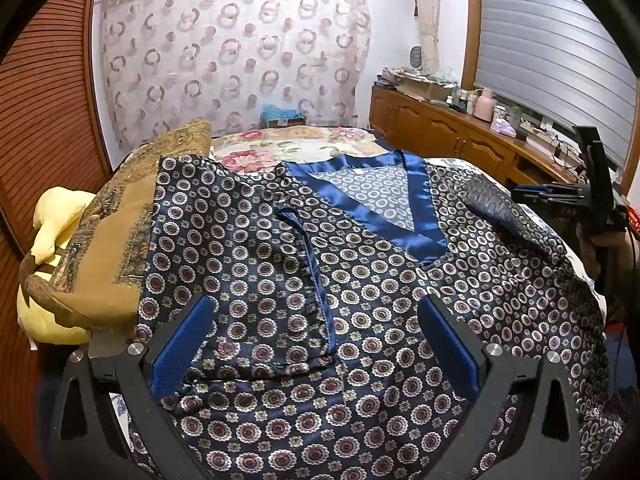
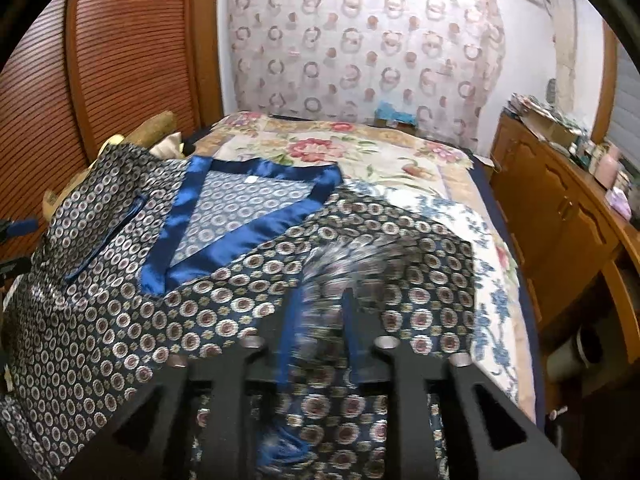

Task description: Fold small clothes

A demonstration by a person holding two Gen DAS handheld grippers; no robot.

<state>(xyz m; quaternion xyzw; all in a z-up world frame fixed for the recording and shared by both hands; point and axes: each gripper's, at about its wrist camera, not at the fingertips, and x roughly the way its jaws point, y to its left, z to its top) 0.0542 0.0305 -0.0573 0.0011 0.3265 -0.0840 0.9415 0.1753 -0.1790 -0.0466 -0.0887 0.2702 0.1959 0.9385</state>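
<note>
A dark blue patterned pyjama top [image 1: 360,280] with a blue satin V-collar [image 1: 360,208] lies spread face up on the bed. My left gripper [image 1: 316,344] hovers just over its lower front, jaws wide apart, nothing between the blue pads [image 1: 180,344]. At the right edge of the left wrist view a hand holds my right gripper [image 1: 592,200] beside the top's sleeve. In the right wrist view the top [image 2: 120,300] fills the left. Its sleeve [image 2: 380,264], motion-blurred, lies folded inward, its cloth running loosely through my right gripper [image 2: 320,320], whose jaws stand slightly apart.
The bed's floral cover [image 2: 360,160] stretches beyond the top. A gold pillow [image 1: 120,240] and a yellow cloth [image 1: 56,216] sit at the left edge. A wooden cabinet [image 2: 560,220] with clutter on top runs along the right. A louvred wooden door [image 1: 40,120] stands left.
</note>
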